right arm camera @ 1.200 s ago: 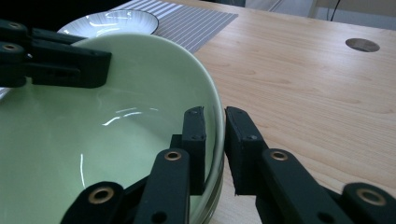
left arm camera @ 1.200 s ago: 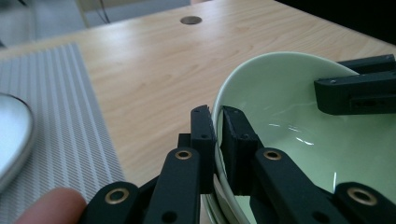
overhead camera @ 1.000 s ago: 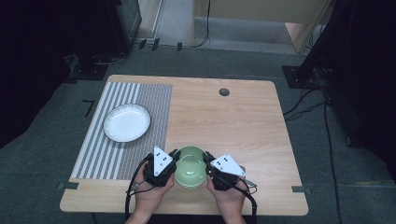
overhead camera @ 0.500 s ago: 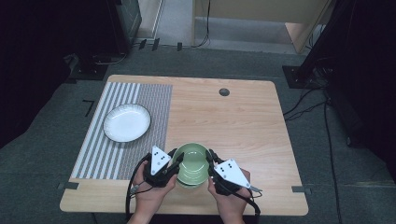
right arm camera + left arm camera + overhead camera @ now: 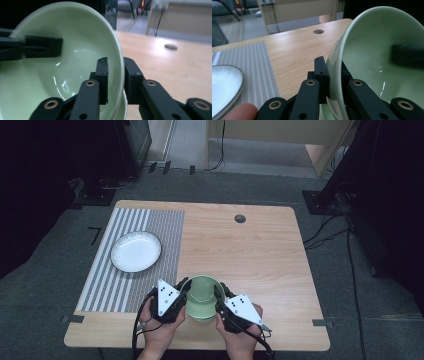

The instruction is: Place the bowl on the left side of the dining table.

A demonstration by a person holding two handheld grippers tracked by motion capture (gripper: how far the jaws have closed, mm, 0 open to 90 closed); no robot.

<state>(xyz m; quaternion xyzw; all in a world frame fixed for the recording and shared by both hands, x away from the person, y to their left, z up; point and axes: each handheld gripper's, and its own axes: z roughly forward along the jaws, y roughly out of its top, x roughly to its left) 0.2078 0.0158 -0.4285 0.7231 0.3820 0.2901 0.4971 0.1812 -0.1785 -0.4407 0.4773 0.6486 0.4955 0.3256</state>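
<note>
**Green bowl gripped at both rim sides**

A pale green glazed ceramic bowl (image 5: 202,292) is held near the front edge of the light wooden desk (image 5: 260,255), tilted, over a second green bowl (image 5: 200,314) beneath. The left claw (image 5: 184,292) is clenched on its left rim wall, one jaw inside, one outside. The right claw (image 5: 219,296) is clamped likewise on the right rim. A white round ribbed plate (image 5: 136,251) lies on the grey striped placemat (image 5: 131,260), well apart.

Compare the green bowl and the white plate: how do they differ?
The green bowl is deep and tilted, its rim pinched by the left gripper and right gripper; the white plate is shallow, flat and untouched. The plate lies on the striped mat, the bowl over bare wood. Both are round and empty.
</note>
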